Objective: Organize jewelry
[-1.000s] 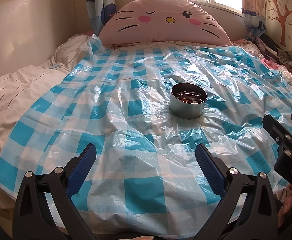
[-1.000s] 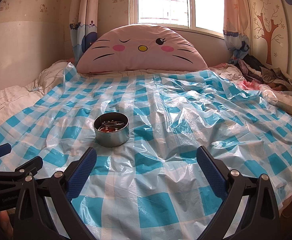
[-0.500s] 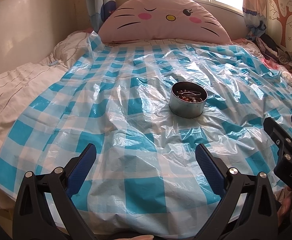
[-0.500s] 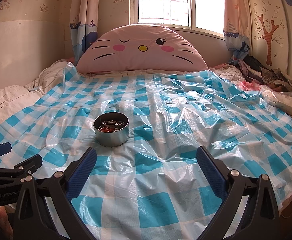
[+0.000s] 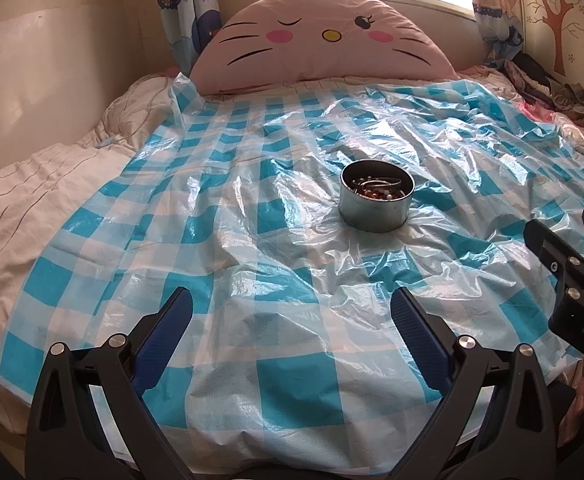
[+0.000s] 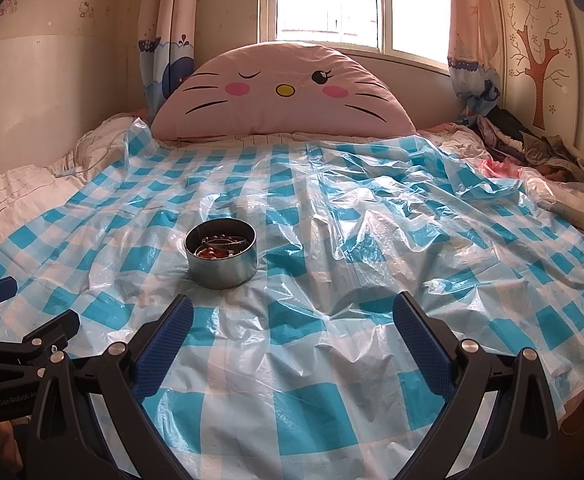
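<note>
The right gripper (image 6: 292, 320) hangs with its blue-padded fingers (image 6: 164, 344) spread wide above a blue-checked plastic sheet (image 6: 331, 392) on a bed. A round metal tin (image 6: 222, 254) holding beads and jewelry (image 6: 218, 246) sits ahead and left. The left gripper (image 6: 16, 312) shows at the left edge. A pink cat-face cushion (image 6: 284, 92) leans below the window (image 6: 351, 0).

- A round metal tin (image 5: 376, 208) stands upright and open on the blue-checked plastic sheet (image 5: 252, 264) covering the bed.
- Beaded jewelry (image 5: 377, 191), red and pale beads with metal rings, lies tangled inside, toward the tin's six o'clock side.
</note>
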`<state>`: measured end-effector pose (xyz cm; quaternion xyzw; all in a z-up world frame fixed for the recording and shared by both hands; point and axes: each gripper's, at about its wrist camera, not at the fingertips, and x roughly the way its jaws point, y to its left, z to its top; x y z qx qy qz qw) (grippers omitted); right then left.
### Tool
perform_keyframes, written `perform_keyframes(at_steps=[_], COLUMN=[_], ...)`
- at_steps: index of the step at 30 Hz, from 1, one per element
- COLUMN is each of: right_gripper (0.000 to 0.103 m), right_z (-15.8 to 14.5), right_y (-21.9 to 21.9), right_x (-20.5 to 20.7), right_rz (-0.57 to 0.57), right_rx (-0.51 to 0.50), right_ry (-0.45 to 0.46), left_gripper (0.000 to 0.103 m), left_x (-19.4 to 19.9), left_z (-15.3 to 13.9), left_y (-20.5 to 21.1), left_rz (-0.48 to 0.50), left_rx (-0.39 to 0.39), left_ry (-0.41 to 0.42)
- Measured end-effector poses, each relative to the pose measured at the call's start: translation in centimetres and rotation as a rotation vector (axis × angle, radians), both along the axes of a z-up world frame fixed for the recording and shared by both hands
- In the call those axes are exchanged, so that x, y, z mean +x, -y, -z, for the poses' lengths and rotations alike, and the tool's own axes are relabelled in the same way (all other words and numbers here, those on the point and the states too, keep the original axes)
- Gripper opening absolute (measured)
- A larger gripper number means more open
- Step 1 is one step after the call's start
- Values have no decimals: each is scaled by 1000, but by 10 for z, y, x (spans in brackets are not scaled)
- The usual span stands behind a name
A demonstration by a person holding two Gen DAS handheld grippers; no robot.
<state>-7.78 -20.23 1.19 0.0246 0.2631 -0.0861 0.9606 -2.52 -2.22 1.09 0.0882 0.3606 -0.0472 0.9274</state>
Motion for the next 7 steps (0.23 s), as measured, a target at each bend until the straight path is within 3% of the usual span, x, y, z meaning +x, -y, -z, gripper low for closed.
perform_keyframes(at_steps=[7], right_gripper=[96], right_z=[2], right_y=[-1], right_x=[-6], right_rz=[2], right_rx=[-1], right_ry=[-4], left_gripper=[95], left_x=[-5], left_z=[0], left_y=[-4], left_rz=[-23], left_rx=[0], left_ry=[24])
